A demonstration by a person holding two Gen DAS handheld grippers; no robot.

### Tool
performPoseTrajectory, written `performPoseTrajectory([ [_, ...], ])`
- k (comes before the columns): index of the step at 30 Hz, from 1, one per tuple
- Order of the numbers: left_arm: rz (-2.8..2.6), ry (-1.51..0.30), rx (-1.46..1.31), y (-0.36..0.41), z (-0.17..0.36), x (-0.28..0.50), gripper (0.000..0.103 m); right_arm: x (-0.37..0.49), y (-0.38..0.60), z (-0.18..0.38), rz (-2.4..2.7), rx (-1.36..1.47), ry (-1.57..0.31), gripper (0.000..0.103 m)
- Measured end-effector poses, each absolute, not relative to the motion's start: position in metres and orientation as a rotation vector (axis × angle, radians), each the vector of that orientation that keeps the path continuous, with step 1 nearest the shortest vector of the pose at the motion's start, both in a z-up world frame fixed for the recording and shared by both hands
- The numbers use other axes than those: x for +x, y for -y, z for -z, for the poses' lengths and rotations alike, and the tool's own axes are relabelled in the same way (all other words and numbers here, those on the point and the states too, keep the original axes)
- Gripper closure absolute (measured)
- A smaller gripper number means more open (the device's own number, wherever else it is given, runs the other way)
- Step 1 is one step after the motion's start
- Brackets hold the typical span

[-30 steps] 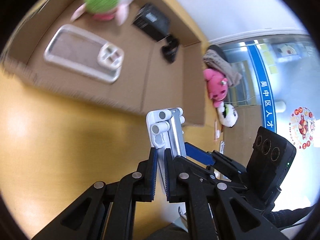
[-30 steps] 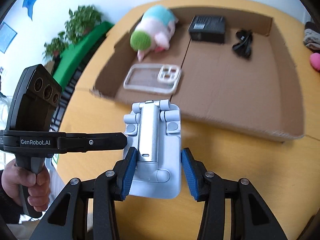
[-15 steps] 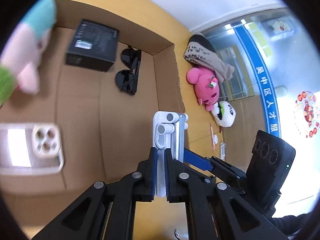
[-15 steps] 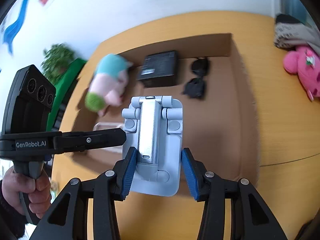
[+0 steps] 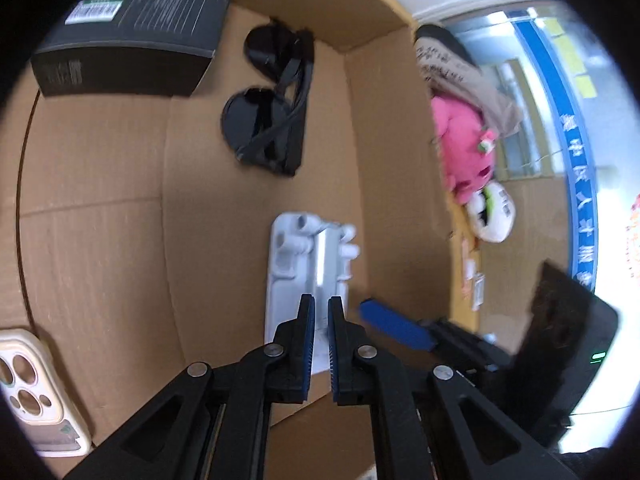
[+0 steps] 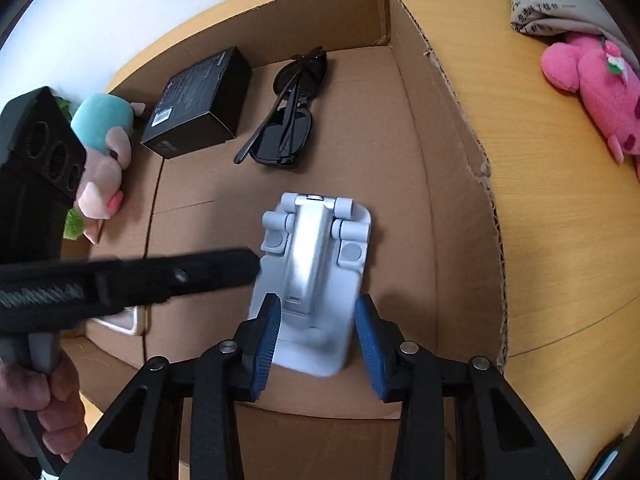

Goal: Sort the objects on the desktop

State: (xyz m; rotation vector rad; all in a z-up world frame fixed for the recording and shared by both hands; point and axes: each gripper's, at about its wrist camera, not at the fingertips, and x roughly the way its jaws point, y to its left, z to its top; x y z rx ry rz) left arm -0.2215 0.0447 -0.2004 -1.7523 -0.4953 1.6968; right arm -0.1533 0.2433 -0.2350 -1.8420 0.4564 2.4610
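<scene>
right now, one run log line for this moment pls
phase: placing | item: phone stand over cardboard box | left gripper: shut on stand | right gripper: closing, stand between jaws

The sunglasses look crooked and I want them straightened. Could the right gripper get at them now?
Probably not yet: the right gripper has the white phone stand between its closing jaws. Otherwise bare box floor lies before the sunglasses.

Folded grey phone stand [image 6: 316, 272], flat in cardboard box [image 6: 452, 184], near sunglasses [image 6: 288, 120]
</scene>
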Motion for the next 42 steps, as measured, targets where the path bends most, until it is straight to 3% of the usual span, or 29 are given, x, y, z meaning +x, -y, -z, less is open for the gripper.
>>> performPoseTrajectory([
  [3, -1.768, 0.506, -1.73, -0.028, 0.188, -0.218, 0.094, -0.152, -0.244, 0.226, -2.47, -1.838, -0.446, 0.054],
  [4, -1.809, 0.507, -1.705, -0.02, 0.179, -0.216, 0.087, -0.15, -0.244, 0.22, -2.481, -1.821, -0.455, 0.039],
  [5, -1.865, 0.498, -1.674, -0.011, 0.167, -0.214, 0.073, -0.147, -0.245, 0.21, -2.496, -1.795, -0.458, 0.019],
  [6, -1.94, 0.475, -1.632, -0.001, 0.15, -0.209, 0.065, -0.144, -0.244, 0.199, -2.514, -1.765, -0.456, 0.012],
  [8, -2.098, 0.409, -1.534, 0.019, 0.117, -0.198, 0.036, -0.137, -0.24, 0.179, -2.545, -1.725, -0.438, 0.008],
  [10, -2.272, 0.309, -1.424, 0.036, 0.08, -0.181, 0.023, -0.132, -0.233, 0.161, -2.568, -1.716, -0.402, 0.008],
  [12, -2.401, 0.232, -1.346, 0.05, 0.049, -0.163, 0.023, -0.126, -0.223, 0.142, -2.608, -1.689, -0.373, 0.008],
  [18, -2.578, 0.229, -1.237, 0.089, -0.008, -0.115, 0.022, -0.106, -0.184, 0.099, -2.726, -1.625, -0.276, 0.008],
  [19, -2.596, 0.208, -1.237, 0.091, -0.013, -0.109, 0.022, -0.102, -0.176, 0.094, -2.739, -1.629, -0.249, 0.017],
  [20, -2.615, 0.182, -1.242, 0.093, -0.018, -0.102, 0.022, -0.098, -0.171, 0.091, -2.741, -1.64, -0.232, 0.036],
  [22, -2.648, 0.145, -1.259, 0.096, -0.025, -0.09, 0.022, -0.091, -0.162, 0.088, -2.736, -1.671, -0.222, 0.06],
  [24, -2.685, 0.138, -1.265, 0.102, -0.03, -0.08, 0.022, -0.083, -0.153, 0.084, -2.75, -1.687, -0.221, 0.069],
  [28, -2.778, 0.135, -1.269, 0.116, -0.038, -0.063, 0.022, -0.07, -0.142, 0.076, -2.738, -1.646, -0.188, 0.069],
  [30, -2.801, 0.094, -1.253, 0.119, -0.041, -0.055, 0.022, -0.065, -0.14, 0.07, -2.746, -1.629, -0.214, 0.062],
  [32, -2.8, 0.049, -1.237, 0.12, -0.044, -0.048, 0.022, -0.06, -0.138, 0.063, -2.754, -1.601, -0.209, 0.035],
  [33, -2.793, 0.035, -1.23, 0.121, -0.046, -0.044, 0.022, -0.057, -0.137, 0.059, -2.758, -1.576, -0.2, 0.031],
  [39, -2.684, 0.119, -1.209, 0.125, -0.045, -0.031, 0.024, -0.048, -0.137, 0.055, -2.754, -1.566, -0.202, 0.02],
  [42, -2.684, 0.06, -1.233, 0.121, -0.046, -0.03, 0.023, -0.042, -0.139, 0.058, -2.751, -1.564, -0.209, 0.015],
])
